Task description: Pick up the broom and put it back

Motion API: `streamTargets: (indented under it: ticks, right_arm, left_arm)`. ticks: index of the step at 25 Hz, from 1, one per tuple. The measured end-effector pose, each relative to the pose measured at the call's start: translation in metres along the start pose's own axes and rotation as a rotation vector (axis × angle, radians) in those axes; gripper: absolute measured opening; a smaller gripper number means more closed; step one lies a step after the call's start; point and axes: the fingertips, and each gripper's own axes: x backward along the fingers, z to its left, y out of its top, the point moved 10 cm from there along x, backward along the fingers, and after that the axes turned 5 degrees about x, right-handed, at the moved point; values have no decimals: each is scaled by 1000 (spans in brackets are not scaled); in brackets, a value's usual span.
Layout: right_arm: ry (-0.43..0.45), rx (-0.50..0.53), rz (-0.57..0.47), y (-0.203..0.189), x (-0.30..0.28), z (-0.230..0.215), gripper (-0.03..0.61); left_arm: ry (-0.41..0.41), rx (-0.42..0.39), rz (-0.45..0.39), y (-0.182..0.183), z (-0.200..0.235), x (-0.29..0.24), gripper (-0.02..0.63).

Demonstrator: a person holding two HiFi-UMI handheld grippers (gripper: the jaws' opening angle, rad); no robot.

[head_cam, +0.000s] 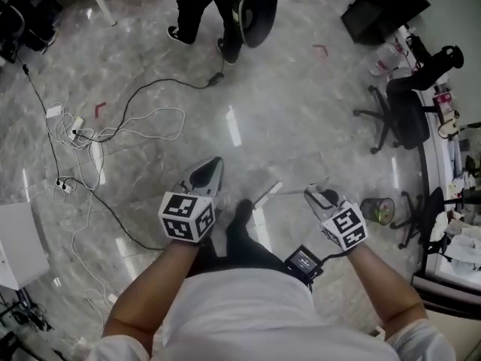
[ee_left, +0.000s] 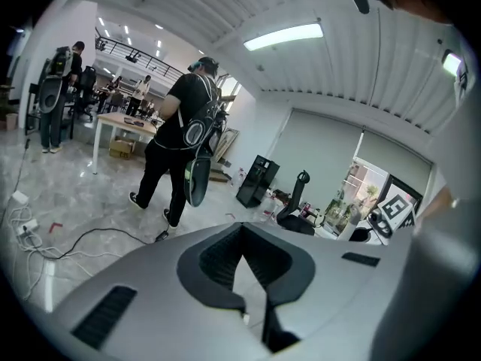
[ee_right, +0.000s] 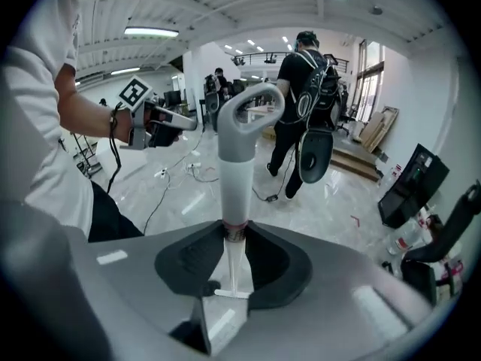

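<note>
The broom's pale handle (ee_right: 237,173), topped by a grey loop grip (ee_right: 252,108), runs out from between the jaws of my right gripper (ee_right: 234,229), which is shut on it. The broom's head is hidden, and I cannot make the handle out with certainty in the head view. There my right gripper (head_cam: 314,195) hangs low over the marble floor, right of my legs. My left gripper (head_cam: 213,165) is level with it on the left. Its pads meet at the tips with nothing between them (ee_left: 240,229). From the right gripper view, the left gripper (ee_right: 174,119) is off to the left, apart from the broom.
Cables and power strips (head_cam: 75,130) sprawl over the floor at left. A person with a backpack (head_cam: 222,6) walks at the far side. Office chairs (head_cam: 398,115), a waste bin (head_cam: 378,210) and a desk stand at right. A black cabinet (head_cam: 383,6) is at the back right.
</note>
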Motion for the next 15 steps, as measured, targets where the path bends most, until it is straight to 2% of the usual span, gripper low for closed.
streamTargets:
  ticks: [3,7,11,15]
  right_arm:
    - [63,68,70,-17,-50,16,89]
    - [134,174,120,-33,-171,44,88]
    - [205,223,73,-21,-307,98,89]
    - [265,273,17,6,-433,138,89]
  left_arm:
    - [36,25,32,-27,12,1,5]
    - [110,24,18,-50,45,-7,5]
    - [257,59,-14,-70,117,-1,5]
    - [332,66,19,-112,200,-8,5]
